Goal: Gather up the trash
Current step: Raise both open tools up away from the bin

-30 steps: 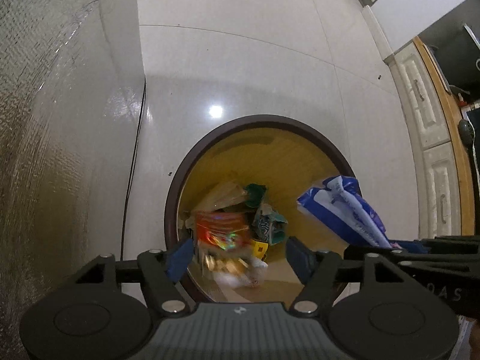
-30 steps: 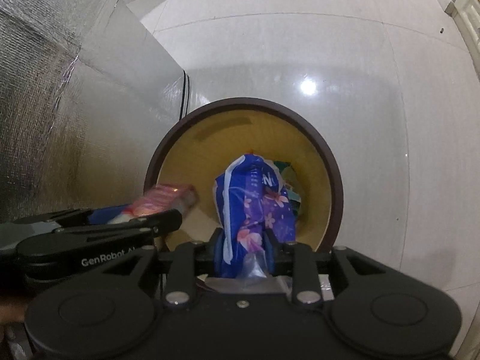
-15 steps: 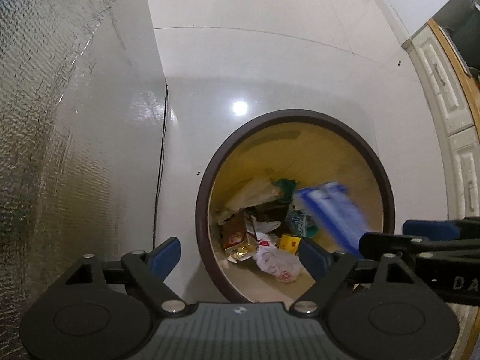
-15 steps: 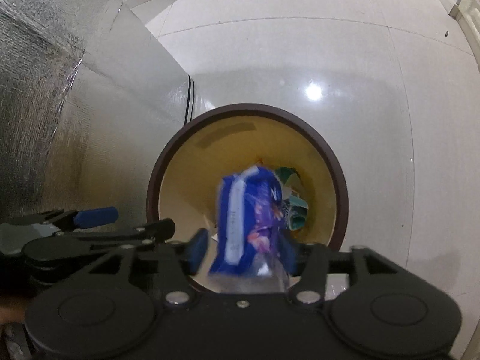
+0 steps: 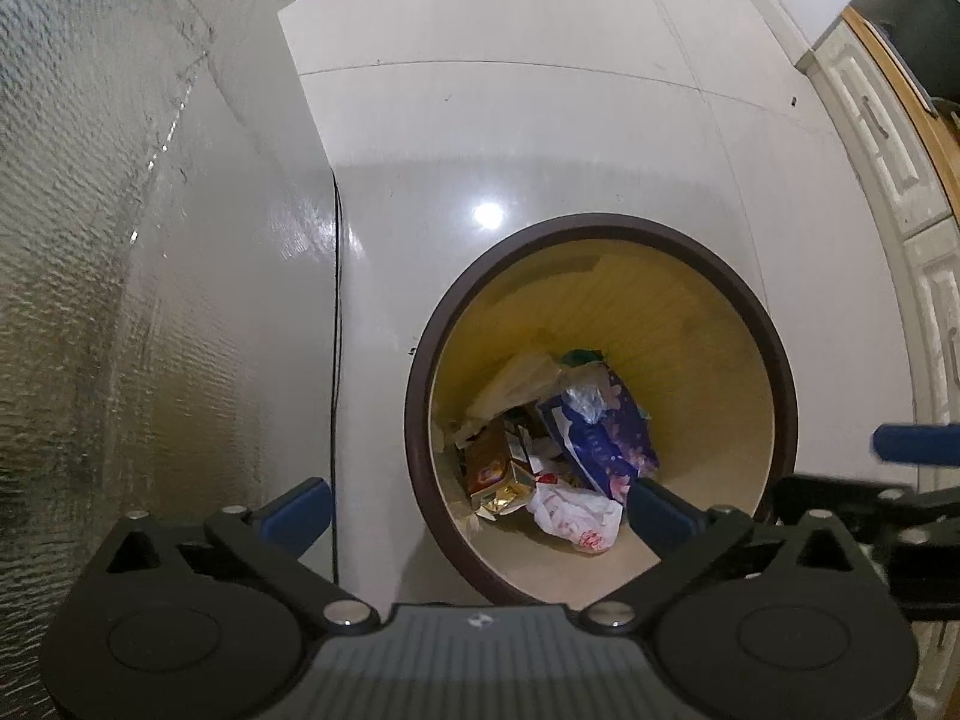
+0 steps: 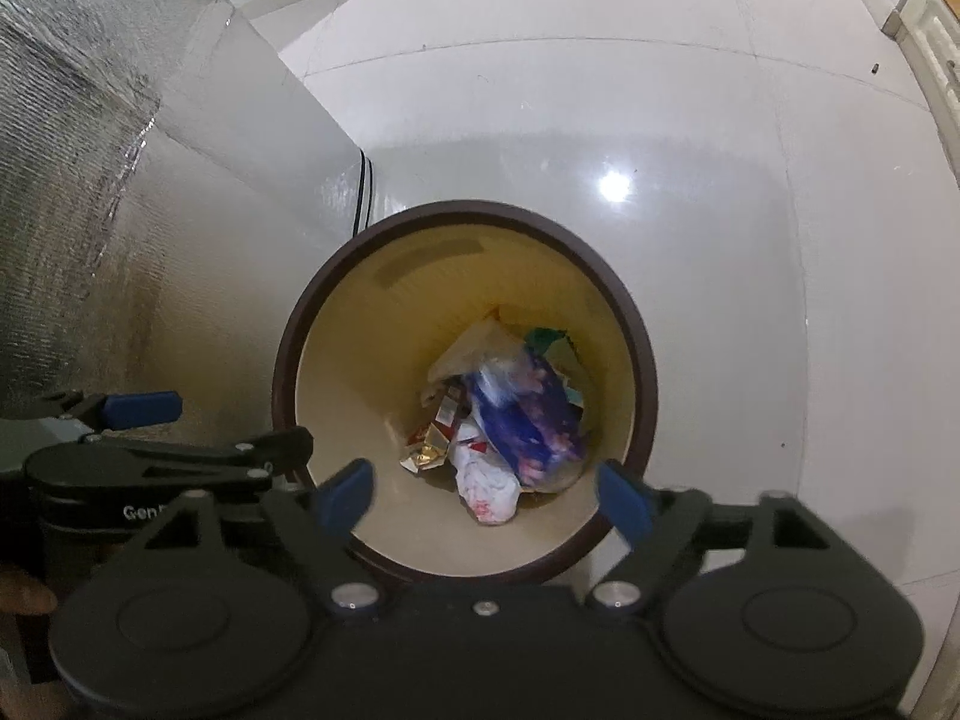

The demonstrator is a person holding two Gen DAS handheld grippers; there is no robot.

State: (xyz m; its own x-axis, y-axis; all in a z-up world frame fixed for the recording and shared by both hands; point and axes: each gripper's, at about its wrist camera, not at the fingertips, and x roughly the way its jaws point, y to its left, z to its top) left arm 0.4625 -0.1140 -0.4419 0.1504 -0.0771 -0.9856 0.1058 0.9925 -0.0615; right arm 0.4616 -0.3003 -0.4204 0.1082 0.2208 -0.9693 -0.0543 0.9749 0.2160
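Trash fills the bottom of the round brown-rimmed bin (image 5: pixel 420 438) on the floor (image 5: pixel 540 138). A blue floral packet (image 5: pixel 600 438) lies at the pile's three o'clock, a white bag (image 5: pixel 573 519) at six. Left gripper (image 5: pixel 477 507) and right gripper (image 6: pixel 486 495) have just been opening; both gape above the bin, nothing between their jaws.

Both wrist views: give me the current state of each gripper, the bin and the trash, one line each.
left gripper: open, nothing between the jaws, which have just been opening.
right gripper: open, empty, jaws have just been opening.
trash bin: upright on the floor, lidless, partly filled.
blue floral packet: lying inside the bin on top of the pile.
red snack wrapper: inside the bin.
white plastic bag: crumpled, inside the bin.
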